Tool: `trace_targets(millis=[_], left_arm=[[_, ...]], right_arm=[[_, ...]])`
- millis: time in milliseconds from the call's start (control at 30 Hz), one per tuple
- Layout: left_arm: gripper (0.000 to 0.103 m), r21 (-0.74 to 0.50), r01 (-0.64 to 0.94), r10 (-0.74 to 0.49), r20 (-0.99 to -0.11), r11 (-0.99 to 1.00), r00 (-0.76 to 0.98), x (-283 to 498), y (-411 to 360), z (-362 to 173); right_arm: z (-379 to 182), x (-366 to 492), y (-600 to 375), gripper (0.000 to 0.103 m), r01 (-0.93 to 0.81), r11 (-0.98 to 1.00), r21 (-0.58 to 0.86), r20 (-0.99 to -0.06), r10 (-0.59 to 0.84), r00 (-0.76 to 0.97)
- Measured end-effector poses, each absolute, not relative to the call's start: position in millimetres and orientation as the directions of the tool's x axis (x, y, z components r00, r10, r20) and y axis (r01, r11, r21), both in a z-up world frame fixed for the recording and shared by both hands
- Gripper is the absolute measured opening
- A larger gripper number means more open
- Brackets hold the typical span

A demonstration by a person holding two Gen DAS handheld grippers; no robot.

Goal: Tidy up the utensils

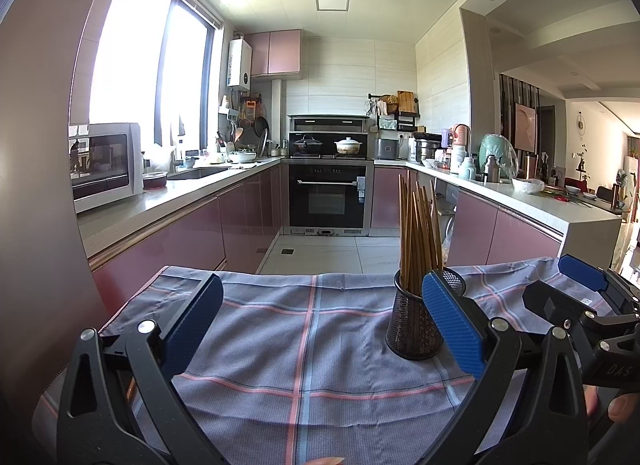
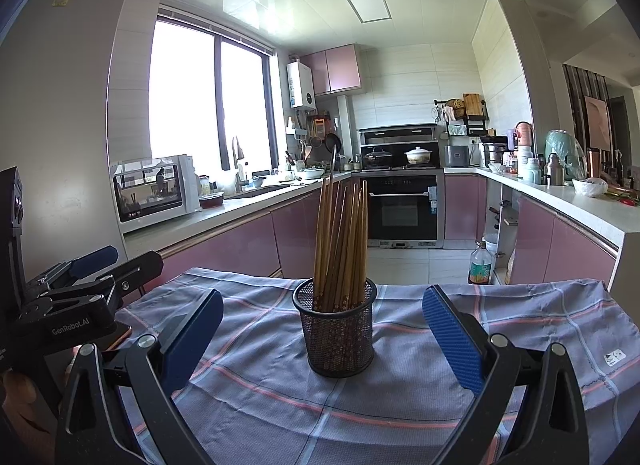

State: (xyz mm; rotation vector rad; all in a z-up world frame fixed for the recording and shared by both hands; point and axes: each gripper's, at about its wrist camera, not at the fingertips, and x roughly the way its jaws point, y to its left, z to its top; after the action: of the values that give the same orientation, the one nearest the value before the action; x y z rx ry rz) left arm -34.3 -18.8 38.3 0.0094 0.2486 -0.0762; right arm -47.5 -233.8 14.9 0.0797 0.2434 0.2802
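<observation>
A black mesh cup stands upright on a checked grey-blue cloth, filled with several wooden chopsticks standing on end. My right gripper is open, its blue pads on either side of the cup and a little nearer than it, nothing held. In the left wrist view the same cup sits just behind the right pad of my left gripper, which is open and empty. The chopsticks rise above it. The other gripper shows at each view's edge.
The cloth covers a small table whose far edge drops to a tiled kitchen floor. Pink cabinets and counters run along both sides, with a microwave on the left and an oven at the back. A bottle stands on the floor at right.
</observation>
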Motion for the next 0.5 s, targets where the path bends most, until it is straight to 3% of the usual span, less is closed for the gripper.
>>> trace_targets(millis=[500], left_arm=[[0.098,-0.001,0.074,-0.072,-0.248,0.997,0.966,-34.2,-19.4,36.1]], right_arm=[[14.0,-47.1,-233.3,0.097,-0.263,0.958,0.11,-0.226,0.282,0.932]])
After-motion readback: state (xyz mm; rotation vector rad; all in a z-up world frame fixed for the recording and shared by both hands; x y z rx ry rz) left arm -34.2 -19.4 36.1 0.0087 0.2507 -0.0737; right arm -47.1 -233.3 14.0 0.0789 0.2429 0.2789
